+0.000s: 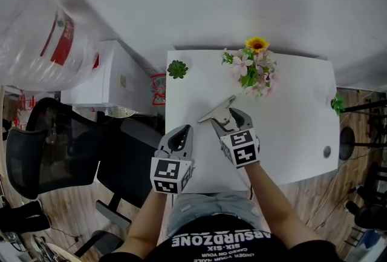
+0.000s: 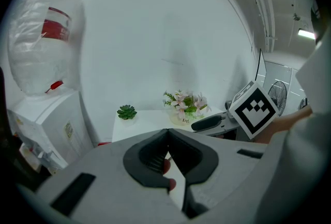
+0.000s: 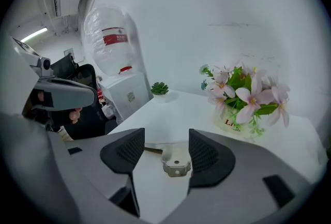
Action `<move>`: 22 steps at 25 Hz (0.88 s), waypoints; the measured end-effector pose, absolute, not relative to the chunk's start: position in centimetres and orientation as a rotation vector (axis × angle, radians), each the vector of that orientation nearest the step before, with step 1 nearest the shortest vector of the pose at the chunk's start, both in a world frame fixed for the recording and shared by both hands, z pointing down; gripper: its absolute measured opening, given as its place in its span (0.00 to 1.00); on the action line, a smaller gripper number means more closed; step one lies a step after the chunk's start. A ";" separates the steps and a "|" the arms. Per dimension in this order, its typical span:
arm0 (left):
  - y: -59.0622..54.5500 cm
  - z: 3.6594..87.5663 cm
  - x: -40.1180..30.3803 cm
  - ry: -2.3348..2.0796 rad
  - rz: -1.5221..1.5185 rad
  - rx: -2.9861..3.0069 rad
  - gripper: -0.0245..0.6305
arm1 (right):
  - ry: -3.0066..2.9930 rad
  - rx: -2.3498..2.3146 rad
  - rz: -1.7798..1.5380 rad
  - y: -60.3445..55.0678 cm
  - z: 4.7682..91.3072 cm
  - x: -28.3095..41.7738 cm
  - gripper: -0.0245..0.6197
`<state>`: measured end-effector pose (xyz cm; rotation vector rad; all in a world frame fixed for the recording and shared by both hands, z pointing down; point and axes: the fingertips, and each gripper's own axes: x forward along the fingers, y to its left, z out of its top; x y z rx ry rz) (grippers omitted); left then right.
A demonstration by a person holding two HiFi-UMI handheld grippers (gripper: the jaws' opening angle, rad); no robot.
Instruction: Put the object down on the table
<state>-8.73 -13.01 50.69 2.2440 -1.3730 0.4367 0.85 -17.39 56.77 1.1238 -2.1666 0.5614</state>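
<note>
The person's black shirt (image 1: 233, 245) fills the bottom of the head view, with both forearms reaching forward over the white surface (image 1: 290, 121). The left gripper (image 1: 183, 132) hangs at the near left edge of the surface. Its fingers (image 2: 147, 153) are closed tip to tip with nothing clamped between them. Just beside it, the right gripper (image 1: 228, 123) points down at the middle of the surface, and its fingers (image 3: 124, 153) stand wide apart. The metal object (image 3: 176, 161), a flat grey piece with a small hole and a thin stem running off to the left, lies on the surface in the gap between those fingers. It is closer to the right-hand one, and neither finger presses on it. Farther back stand a pot of pink flowers with a sunflower (image 1: 254, 70) and a small green succulent (image 1: 177, 69). To the left of the surface are a water dispenser (image 1: 103, 82) and a black chair (image 1: 48, 146).
</note>
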 end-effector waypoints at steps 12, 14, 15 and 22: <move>-11.5 49.4 -8.0 -1.379 0.419 2.266 0.05 | -2.256 1.257 0.514 -15.6 51.4 1.7 0.20; -11.3 49.1 -7.9 -1.381 0.416 2.271 0.05 | -2.271 1.273 0.501 -15.2 50.5 1.7 0.13; -11.2 48.9 -7.8 -1.383 0.414 2.273 0.05 | -2.275 1.278 0.495 -15.1 50.2 1.7 0.10; -10.6 48.1 -7.1 -1.389 0.399 2.291 0.05 | -2.298 1.297 0.504 -13.6 49.2 2.1 0.04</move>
